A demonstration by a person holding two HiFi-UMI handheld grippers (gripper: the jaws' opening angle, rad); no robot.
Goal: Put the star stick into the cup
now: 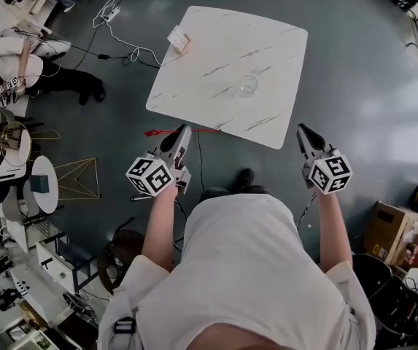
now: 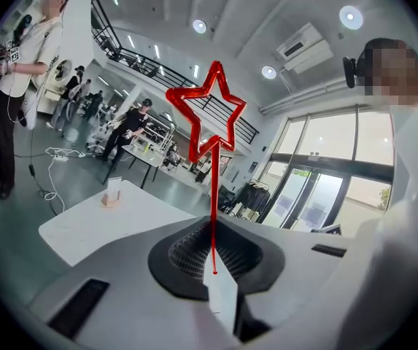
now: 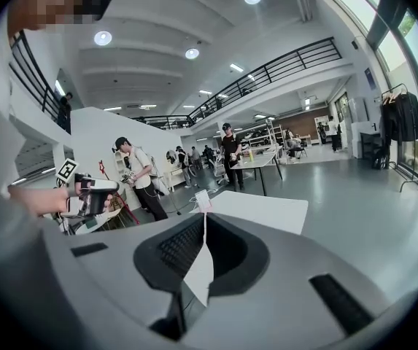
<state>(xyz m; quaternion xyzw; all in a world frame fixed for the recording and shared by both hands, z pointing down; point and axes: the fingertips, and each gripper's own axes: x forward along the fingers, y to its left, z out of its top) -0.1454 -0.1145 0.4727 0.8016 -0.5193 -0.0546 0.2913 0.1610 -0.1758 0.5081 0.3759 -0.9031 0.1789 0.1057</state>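
Both grippers were short of the cup point(image 1: 245, 87): your left gripper point(image 1: 182, 133) clamped the star stick point(image 2: 214, 195) crosswise, your right gripper point(image 1: 301, 131) shut, empty.

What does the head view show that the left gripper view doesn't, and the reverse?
Head view only: the clear glass cup standing on the tabletop, and the right gripper near the table's edge. Left gripper view only: the outline star seen face-on atop the thin red star stick, with jaws shut on its shaft. Both: the left gripper holding that stick, the white marbled square table, and the small card stand on it.
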